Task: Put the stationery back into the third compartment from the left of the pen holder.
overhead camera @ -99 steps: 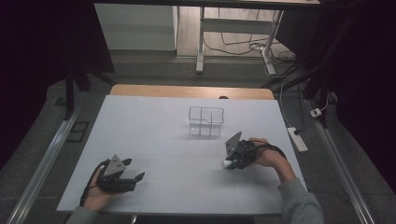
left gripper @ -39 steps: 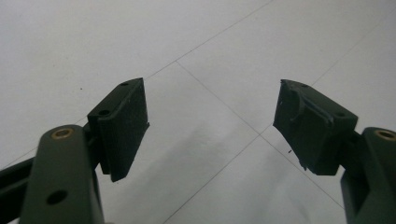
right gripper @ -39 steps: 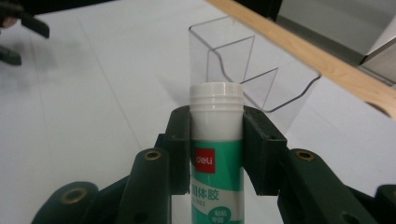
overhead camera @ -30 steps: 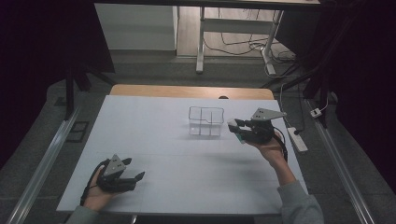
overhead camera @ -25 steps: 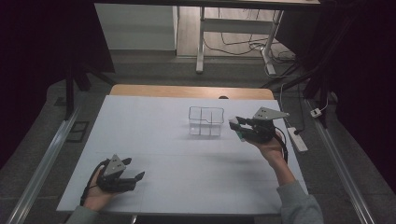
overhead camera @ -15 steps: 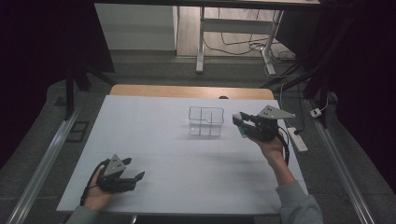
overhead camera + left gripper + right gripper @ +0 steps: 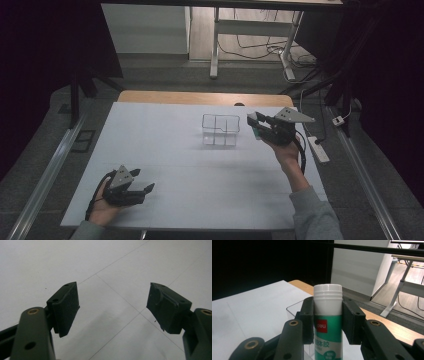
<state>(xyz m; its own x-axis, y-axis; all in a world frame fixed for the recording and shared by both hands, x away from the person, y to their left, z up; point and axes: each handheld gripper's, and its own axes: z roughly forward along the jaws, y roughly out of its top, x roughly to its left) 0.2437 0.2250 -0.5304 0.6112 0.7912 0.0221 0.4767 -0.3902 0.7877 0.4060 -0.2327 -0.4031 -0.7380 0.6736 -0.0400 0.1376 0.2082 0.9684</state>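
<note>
Right hand-held gripper (image 7: 328, 322) clamps glue stick (image 7: 328, 315); left hand-held gripper (image 7: 113, 310) gapes.

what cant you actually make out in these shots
- Green-and-white glue stick: its lower part is cut off by the bottom edge of the right gripper view; the small print is blurred.
- Clear plastic divided box: contents too small to tell in the high view; the right gripper hides most of it in the right gripper view.
</note>
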